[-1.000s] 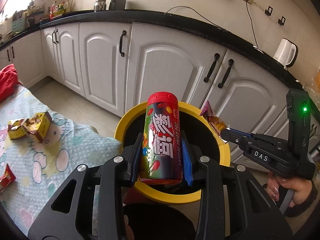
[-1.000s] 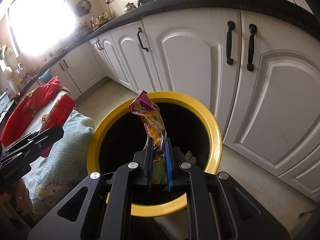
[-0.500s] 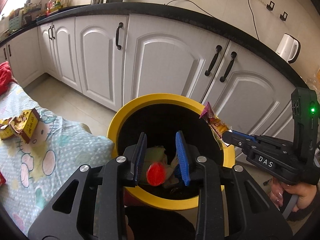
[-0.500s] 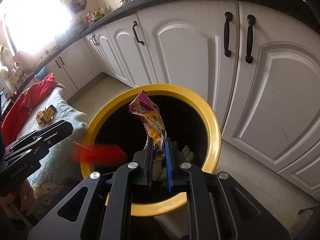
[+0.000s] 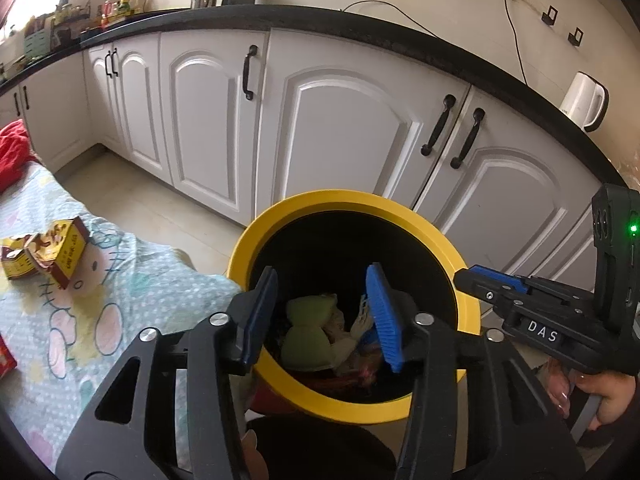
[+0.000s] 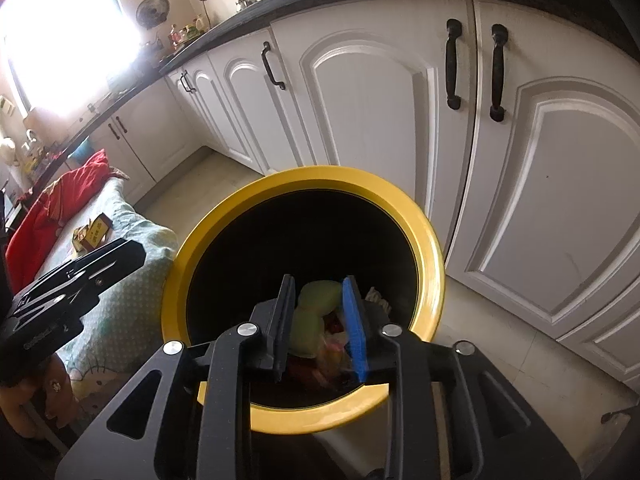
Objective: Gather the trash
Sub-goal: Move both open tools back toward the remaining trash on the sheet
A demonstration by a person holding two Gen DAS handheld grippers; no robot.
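Yellow-rimmed bin [image 5: 280, 236] holds a jumble of trash [image 5: 308, 336], a green lump clearest, the rest too dark and blocked by fingers to name. Left tool [image 5: 320, 312] and right tool [image 6: 320, 328] both hover over its mouth, spread wide, gripping nothing. Yellow boxes [image 5: 44, 254] lie on the patterned tabletop [image 5: 120, 312] beside white cabinets [image 5: 344, 128]

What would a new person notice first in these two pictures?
The yellow-rimmed trash bin fills the middle of both views, standing on the floor before white cabinets. The left tongs and right tongs hang open and empty over its mouth, with a green crumpled piece among the trash inside. To the left, small yellow cartons lie on a patterned cloth.
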